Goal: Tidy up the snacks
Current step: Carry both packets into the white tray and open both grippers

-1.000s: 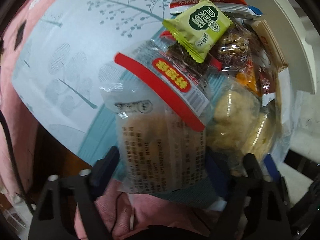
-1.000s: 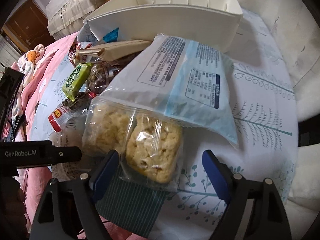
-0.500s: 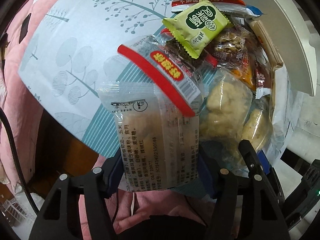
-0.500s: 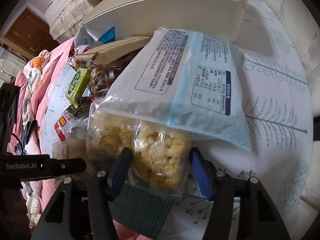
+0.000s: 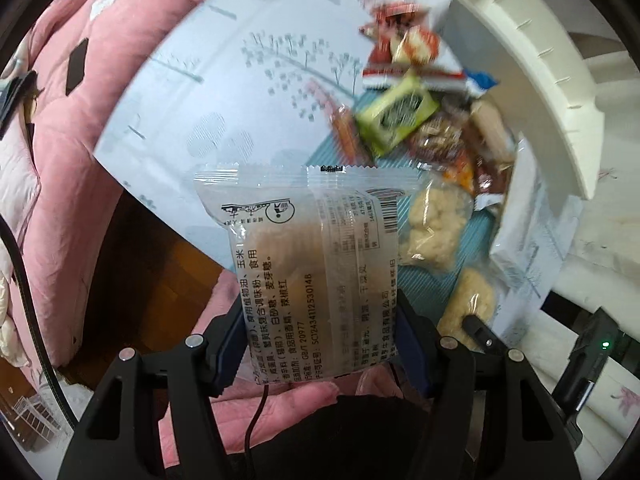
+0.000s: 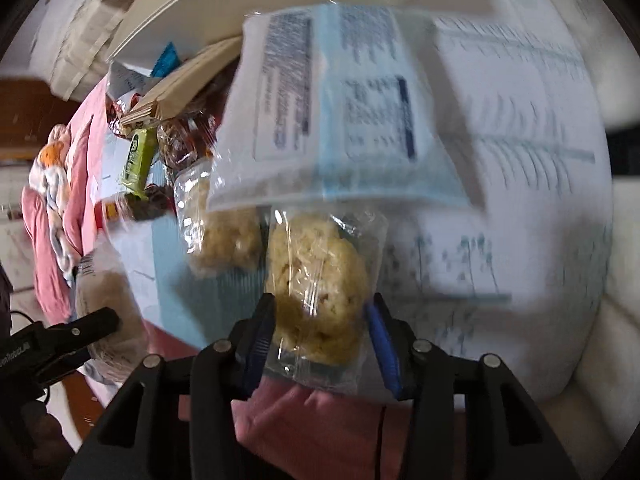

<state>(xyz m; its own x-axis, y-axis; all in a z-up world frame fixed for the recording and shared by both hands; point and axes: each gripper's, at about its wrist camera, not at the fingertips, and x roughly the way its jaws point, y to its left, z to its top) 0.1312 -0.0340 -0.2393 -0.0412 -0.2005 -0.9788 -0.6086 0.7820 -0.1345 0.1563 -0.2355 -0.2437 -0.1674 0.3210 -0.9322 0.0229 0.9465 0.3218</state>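
Your left gripper [image 5: 320, 344] clamps a clear cracker packet [image 5: 308, 264], long axis pointing away; your right gripper [image 6: 320, 336] clamps a puffed-rice cake [image 6: 316, 288], likewise lengthwise.

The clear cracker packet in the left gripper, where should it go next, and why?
Probably carry it over to the white bin. The left gripper is shut on the clear cracker packet, which hangs above the table edge, apart from the snack pile lying beside the bin.
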